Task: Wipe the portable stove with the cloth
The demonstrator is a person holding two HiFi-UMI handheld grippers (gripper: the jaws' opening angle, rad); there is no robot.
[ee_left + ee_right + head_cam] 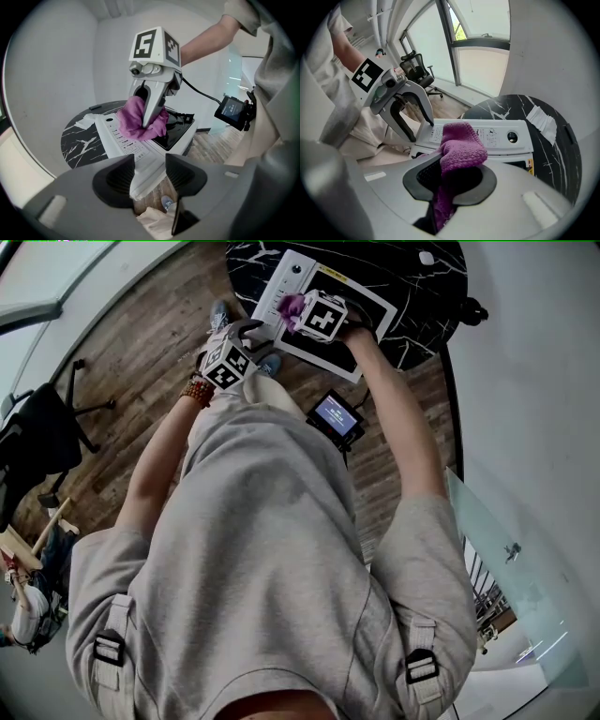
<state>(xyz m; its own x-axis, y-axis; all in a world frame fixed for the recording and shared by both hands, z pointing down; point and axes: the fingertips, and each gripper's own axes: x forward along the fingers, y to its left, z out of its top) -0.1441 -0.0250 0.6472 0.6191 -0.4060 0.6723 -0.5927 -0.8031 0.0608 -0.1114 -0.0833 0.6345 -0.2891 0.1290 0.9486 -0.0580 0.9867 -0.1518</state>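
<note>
Left hand-held gripper [149,176] clamps portable stove [140,161] corner; right hand-held gripper [452,180] pinches cloth [461,145], pointing steeply down.

From where I sit, the room has a floor [141,352] of dark wood planks and plain white walls [534,352]. A round surface [422,287] of black marble with white veins stands close against the wall. Across the floor, a black office chair [37,437] on castors is parked well away from that surface, and the right gripper view shows it in front of a tall window [480,23] with a dark frame. Daylight comes in there, with a bit of green foliage showing through the upper pane. A clear glass panel [506,549] stands along the wall on the other side. Near the chair lie some wooden pieces [42,526] I can't identify.
</note>
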